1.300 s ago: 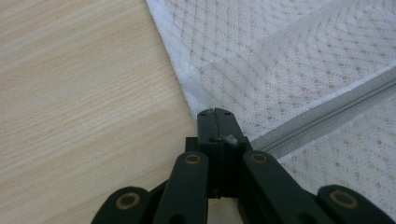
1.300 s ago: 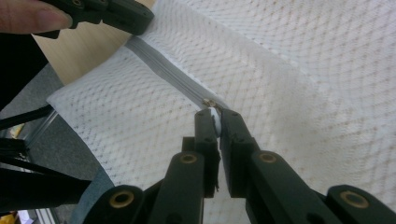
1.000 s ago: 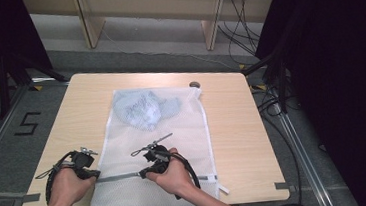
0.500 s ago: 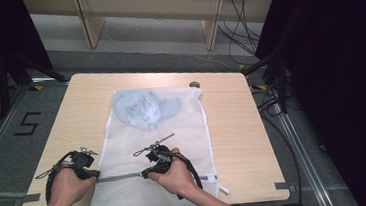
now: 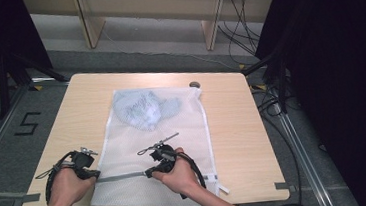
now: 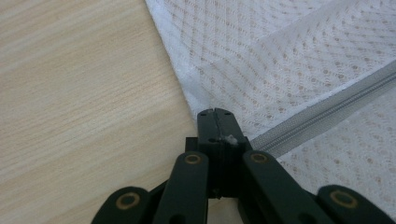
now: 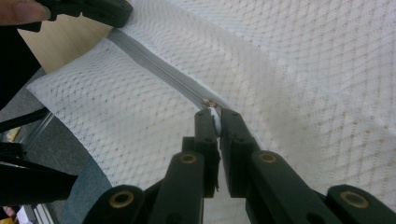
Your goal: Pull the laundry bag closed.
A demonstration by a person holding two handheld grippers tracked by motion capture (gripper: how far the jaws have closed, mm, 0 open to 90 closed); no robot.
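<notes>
Nothing has shifted noticeably since the earlier frames: both my hands sit at the near edge of the table (image 5: 243, 128) as before, and the mesh laundry bag (image 5: 173, 134) lies flat in the same spot, mid-table, with a bluish garment (image 5: 144, 109) bunched inside its far end.

Left gripper (image 6: 215, 122): jaws pressed together on the bag's left edge, just where the grey zipper (image 6: 327, 109) begins. A scrap of white mesh shows pinched at the tips. In the high view this gripper (image 5: 90, 172) rests at the bag's near left corner.

Right gripper (image 7: 215, 116): jaws closed to a narrow slit, clamped on the white zipper pull (image 7: 215, 122), whose metal slider sits right at the tips. From above, this gripper (image 5: 149, 173) is roughly midway along the zipper line. The zipper tape runs closed from the slider back toward my left gripper; the right-hand stretch I cannot judge.
</notes>
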